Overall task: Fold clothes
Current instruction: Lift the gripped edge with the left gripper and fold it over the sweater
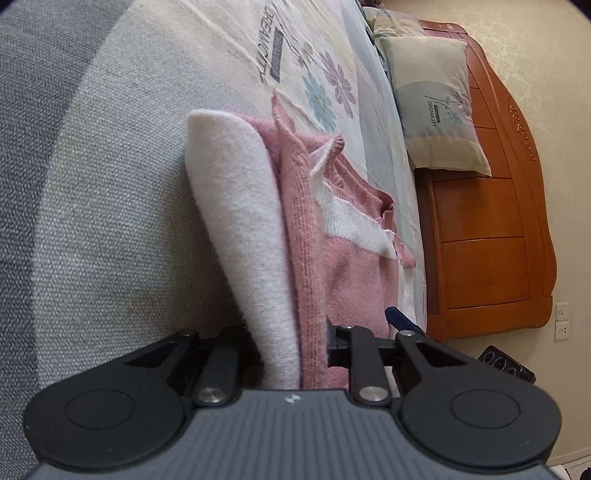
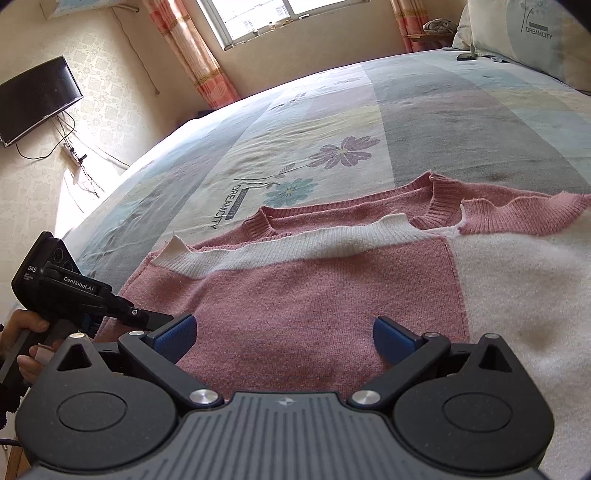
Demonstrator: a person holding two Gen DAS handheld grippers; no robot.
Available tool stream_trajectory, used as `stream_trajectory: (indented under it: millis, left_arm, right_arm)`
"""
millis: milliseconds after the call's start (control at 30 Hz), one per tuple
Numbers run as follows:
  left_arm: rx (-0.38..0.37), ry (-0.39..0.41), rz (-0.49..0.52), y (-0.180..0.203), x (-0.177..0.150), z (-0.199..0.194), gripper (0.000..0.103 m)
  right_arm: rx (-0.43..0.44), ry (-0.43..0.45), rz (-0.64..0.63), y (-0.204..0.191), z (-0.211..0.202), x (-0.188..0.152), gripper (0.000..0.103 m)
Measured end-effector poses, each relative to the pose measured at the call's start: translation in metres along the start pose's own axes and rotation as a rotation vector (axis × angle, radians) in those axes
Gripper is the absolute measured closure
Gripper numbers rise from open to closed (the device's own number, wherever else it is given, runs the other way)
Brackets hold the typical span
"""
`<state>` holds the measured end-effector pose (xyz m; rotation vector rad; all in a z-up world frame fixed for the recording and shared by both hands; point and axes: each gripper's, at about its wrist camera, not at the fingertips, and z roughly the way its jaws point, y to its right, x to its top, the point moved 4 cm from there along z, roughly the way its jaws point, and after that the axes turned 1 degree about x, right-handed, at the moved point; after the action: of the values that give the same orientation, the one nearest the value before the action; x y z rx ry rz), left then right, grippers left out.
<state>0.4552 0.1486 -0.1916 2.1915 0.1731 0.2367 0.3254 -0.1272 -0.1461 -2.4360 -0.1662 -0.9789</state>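
A pink and white knit sweater [image 2: 314, 288] lies spread on the bed, collar away from me. In the left wrist view a folded white and pink edge of the sweater [image 1: 258, 229] stands up and runs between the fingers of my left gripper [image 1: 291, 332], which is shut on it; the fabric hides the fingertips. The right wrist view shows that left gripper [image 2: 155, 319] at the sweater's left edge, held by a hand [image 2: 26, 328]. My right gripper [image 2: 284, 334] hovers low over the pink front panel, open, with nothing between its blue pads [image 2: 177, 332].
The bedspread [image 2: 332, 122] with flower prints stretches far beyond the sweater. A pillow [image 1: 436, 103] leans on the wooden headboard [image 1: 491, 236]. A wall-mounted TV [image 2: 37, 99] and a window [image 2: 258, 18] are across the room. A small dark object [image 2: 466, 56] lies near the other pillow.
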Motion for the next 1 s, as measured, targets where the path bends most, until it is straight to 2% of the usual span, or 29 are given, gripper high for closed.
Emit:
stream_trajectory:
  millis: [100,167,400,633,800,1000]
  left_arm:
    - [0.053,0.016,0.02,0.009,-0.002,-0.001,0.081]
    - [0.088,0.025,0.034,0.016,-0.003,-0.002,0.085]
    - [0.185,0.06,0.052,0.038,-0.007,-0.01,0.086]
    - [0.194,0.084,0.105,0.074,-0.011,-0.019,0.086]
    - [0.15,0.112,0.116,0.107,-0.016,-0.022,0.086]
    - [0.097,0.104,0.189,0.152,-0.021,-0.013,0.086]
  right_arm:
    - [0.017,0.006,0.021,-0.001,-0.005,0.005,0.0]
    - [0.035,0.014,-0.001,-0.004,-0.012,0.006,0.0]
    - [0.106,0.007,-0.101,-0.016,-0.041,-0.001,0.0]
    - [0.103,0.004,-0.167,-0.01,-0.067,-0.018,0.0]
    - [0.119,0.026,-0.142,0.003,-0.084,-0.023,0.0]
    - [0.125,0.074,-0.111,0.019,-0.103,-0.021,0.0]
